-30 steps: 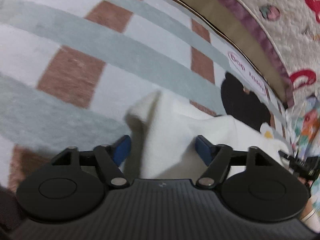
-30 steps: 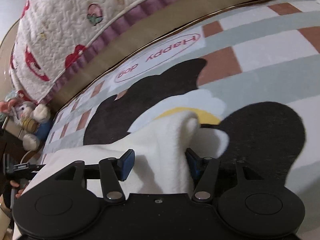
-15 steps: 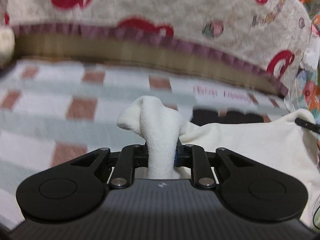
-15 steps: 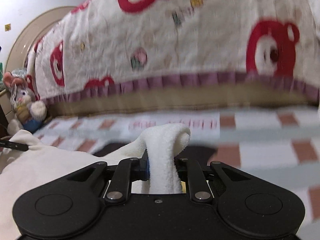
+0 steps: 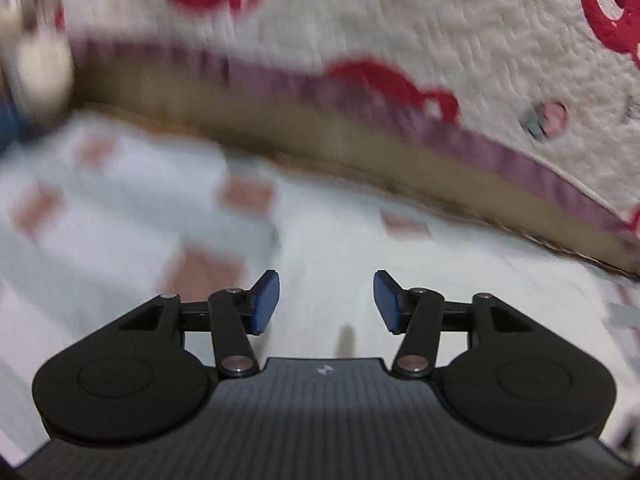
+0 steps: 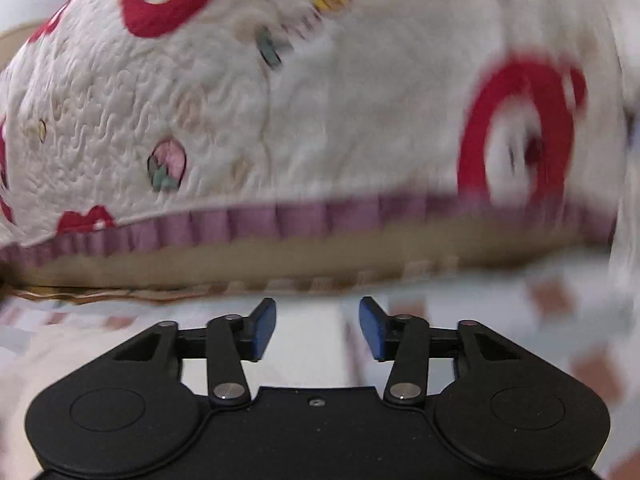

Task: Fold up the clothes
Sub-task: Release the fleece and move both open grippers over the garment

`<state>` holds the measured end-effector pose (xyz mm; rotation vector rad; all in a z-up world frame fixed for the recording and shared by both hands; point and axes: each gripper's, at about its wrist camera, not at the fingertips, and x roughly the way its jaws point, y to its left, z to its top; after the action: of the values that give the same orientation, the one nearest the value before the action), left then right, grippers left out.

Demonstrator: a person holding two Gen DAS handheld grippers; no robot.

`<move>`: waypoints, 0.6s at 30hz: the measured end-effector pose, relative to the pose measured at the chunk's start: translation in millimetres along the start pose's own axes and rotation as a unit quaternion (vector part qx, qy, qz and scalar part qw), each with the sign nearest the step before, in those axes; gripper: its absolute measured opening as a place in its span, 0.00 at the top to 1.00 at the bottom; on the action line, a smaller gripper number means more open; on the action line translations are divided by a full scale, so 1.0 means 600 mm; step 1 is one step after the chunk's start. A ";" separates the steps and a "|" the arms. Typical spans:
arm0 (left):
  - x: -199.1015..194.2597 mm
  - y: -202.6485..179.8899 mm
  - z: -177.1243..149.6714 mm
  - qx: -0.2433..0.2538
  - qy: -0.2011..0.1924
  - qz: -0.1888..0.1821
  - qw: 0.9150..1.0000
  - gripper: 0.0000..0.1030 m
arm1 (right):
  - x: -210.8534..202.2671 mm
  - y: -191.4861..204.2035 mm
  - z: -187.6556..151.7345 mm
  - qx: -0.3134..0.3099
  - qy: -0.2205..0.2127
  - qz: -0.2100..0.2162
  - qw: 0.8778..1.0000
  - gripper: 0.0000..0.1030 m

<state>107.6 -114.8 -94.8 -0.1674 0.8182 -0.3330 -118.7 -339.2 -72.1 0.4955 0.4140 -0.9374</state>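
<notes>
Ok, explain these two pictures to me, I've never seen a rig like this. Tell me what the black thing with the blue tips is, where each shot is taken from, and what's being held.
There is no robot here: a person carries a hand-held tool in each hand, each with a camera looking forward along its two fingers. One picture comes from the left gripper, the other from the right gripper. The black shape at the bottom of each is the tool's body; the blue pads are the tips of its jaws.

Both pairs of jaws are opening, with nothing pinched between them. Below them lies a cream fleecy garment on a checked rug of white, grey and brown squares. Behind is a bed draped in a cream quilted cover with red bear prints and a purple frill. Both shots are motion-blurred.
</notes>
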 end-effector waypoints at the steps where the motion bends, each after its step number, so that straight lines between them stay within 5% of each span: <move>1: 0.002 0.012 -0.015 -0.004 0.021 -0.008 1.000 0.50 | -0.009 -0.010 -0.021 0.013 0.019 0.002 1.000 0.48; 4: 0.009 0.038 -0.052 0.003 0.058 -0.002 0.998 0.50 | -0.043 -0.040 -0.081 0.055 0.057 0.012 0.997 0.48; 8: -0.007 0.041 -0.074 0.039 0.010 0.073 0.997 0.49 | -0.107 -0.051 -0.152 0.129 0.088 0.020 0.987 0.48; 12: -0.016 0.056 -0.070 -0.022 0.030 0.070 0.997 0.49 | -0.166 -0.026 -0.221 0.196 0.099 0.064 0.973 0.45; 18: -0.061 0.070 -0.112 -0.143 0.057 0.050 0.987 0.47 | -0.147 0.088 -0.230 0.095 0.143 0.157 0.973 0.46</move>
<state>44.2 -63.6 -126.8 -0.3766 0.9834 -0.1298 -137.6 -176.5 -125.2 0.8514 0.4898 -0.6014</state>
